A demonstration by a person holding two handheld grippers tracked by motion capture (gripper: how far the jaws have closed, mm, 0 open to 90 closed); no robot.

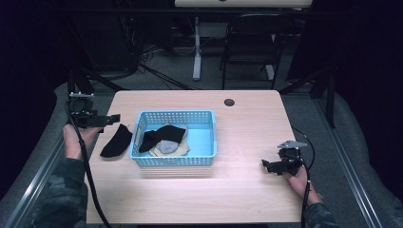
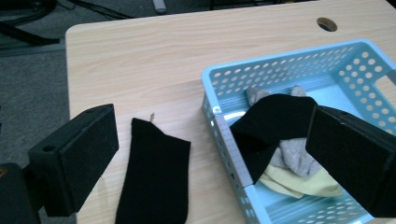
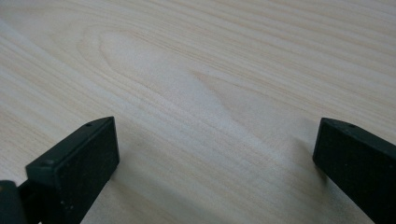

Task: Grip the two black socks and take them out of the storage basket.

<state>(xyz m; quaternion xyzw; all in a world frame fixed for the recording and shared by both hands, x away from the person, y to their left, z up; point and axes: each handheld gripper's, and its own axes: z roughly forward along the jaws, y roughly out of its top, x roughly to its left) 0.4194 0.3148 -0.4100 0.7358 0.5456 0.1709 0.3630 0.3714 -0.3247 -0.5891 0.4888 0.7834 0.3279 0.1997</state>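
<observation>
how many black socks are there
2. One black sock lies flat on the table left of the basket. The other black sock lies in the basket on the lighter socks; more could be hidden underneath.

Camouflage sleeves (image 1: 62, 190), black hand-held grippers

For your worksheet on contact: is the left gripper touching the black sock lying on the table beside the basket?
Apart. In the left gripper view the left gripper has open jaws with nothing between them, above the black sock.
</observation>
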